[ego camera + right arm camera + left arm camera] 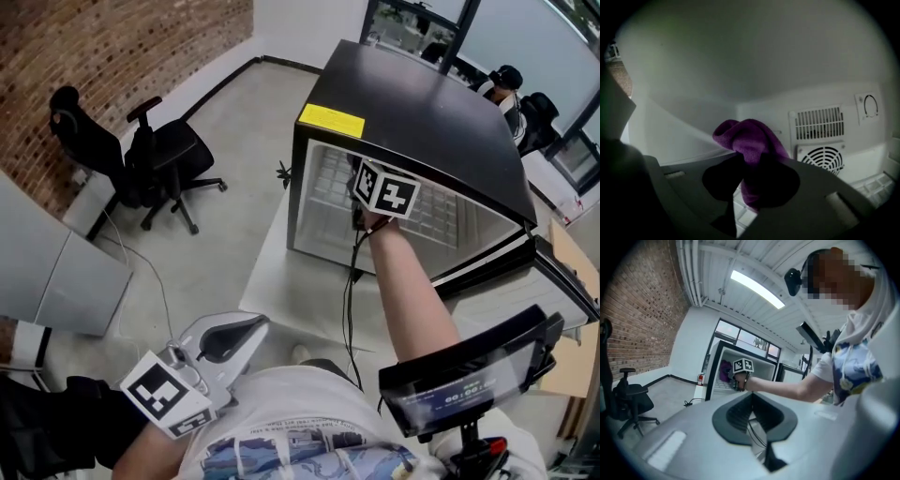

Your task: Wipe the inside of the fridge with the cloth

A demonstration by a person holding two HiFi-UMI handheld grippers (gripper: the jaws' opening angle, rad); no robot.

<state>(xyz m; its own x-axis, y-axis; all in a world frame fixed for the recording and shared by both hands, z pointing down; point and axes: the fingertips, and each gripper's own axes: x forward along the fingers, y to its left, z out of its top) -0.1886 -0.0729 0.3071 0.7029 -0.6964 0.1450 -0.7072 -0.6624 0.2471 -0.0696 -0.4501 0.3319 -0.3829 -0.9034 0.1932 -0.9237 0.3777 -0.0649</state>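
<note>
Pale back wall of the fridge, fan vent at right, lies just beyond the purple cloth clamped upright in the right gripper; the left gripper hangs closed and empty, well outside.

I'm counting one fridge, and it is wearing one yellow sticker. Two grippers are showing, the left gripper and the right gripper. Each is carrying one marker cube, so two in all: the left cube and the right cube. One purple cloth is showing. The fridge's back wall is showing two vents, one slatted grille and one round fan grille, plus one dial. One office chair is standing on the floor, one fire extinguisher is sitting by the far wall, and one light strip is glowing overhead.
</note>
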